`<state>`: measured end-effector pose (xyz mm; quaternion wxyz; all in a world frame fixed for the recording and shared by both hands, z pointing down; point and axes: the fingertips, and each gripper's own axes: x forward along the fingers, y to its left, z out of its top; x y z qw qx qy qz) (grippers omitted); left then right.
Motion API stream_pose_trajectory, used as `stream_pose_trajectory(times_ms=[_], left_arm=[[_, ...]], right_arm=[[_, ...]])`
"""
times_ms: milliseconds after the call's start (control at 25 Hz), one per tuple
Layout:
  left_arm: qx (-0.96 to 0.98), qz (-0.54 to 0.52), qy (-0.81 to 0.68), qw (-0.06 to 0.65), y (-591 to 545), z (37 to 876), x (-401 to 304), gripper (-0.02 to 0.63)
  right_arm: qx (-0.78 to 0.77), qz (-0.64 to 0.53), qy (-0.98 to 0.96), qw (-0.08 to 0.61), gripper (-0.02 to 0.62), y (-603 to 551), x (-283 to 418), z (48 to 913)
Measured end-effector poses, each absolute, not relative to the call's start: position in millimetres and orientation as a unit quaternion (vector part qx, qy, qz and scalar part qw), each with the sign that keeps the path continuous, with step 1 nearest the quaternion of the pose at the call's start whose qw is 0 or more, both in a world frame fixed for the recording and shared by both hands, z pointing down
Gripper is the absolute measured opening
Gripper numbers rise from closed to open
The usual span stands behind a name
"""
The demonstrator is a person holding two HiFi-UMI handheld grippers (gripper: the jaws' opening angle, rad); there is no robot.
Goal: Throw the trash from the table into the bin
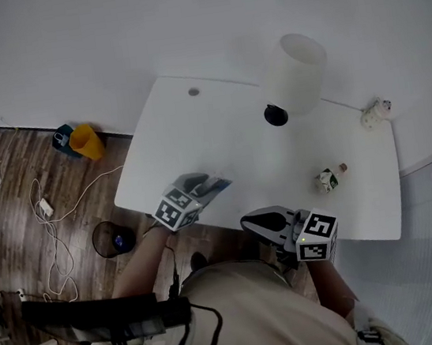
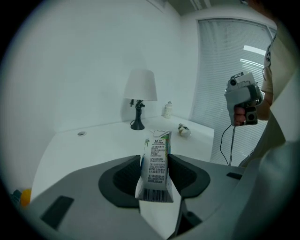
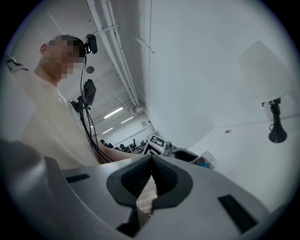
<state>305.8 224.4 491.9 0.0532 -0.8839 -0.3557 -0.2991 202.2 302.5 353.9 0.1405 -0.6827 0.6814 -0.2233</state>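
Below, white table [image 1: 211,136] (lamp [image 1: 296,75] on it) beside dark wood floor [image 1: 20,251].

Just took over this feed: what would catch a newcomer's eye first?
The left gripper, clamped on a printed drink carton over the white table's near edge. Next, the tall white lamp at the far side, with crumpled trash lying nearer, to its right. The dark bin stands on the wooden floor left of the table; the right gripper is shut, empty.

carton [image 2: 157,166]: 1 | small bottle [image 1: 329,179]: 1 | lamp [image 1: 294,75]: 1 | black bin [image 1: 113,238]: 1 | table [image 1: 219,139]: 1
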Motion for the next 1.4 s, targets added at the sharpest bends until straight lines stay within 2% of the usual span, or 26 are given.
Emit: stream_pose_trajectory(times_ms=[560, 880, 1400], left_arm=[[-0.936, -0.221, -0.273, -0.017, 121.4, 426.4, 265.8, 0.192], [-0.948, -0.211, -0.225, -0.071, 32.9, 439.4, 217.3, 0.19], [-0.962, -0.153, -0.192, -0.119, 19.1, 410.3, 198.9, 0.19]], right_arm=[[-0.654, -0.206, 0.719, 0.117, 0.008, 231.8, 173.0, 332.7], [-0.625, -0.219, 0.739, 0.122, 0.008, 158.0, 134.2, 359.7], [-0.612, -0.208, 0.754, 0.113, 0.008, 155.1, 113.7, 352.3]])
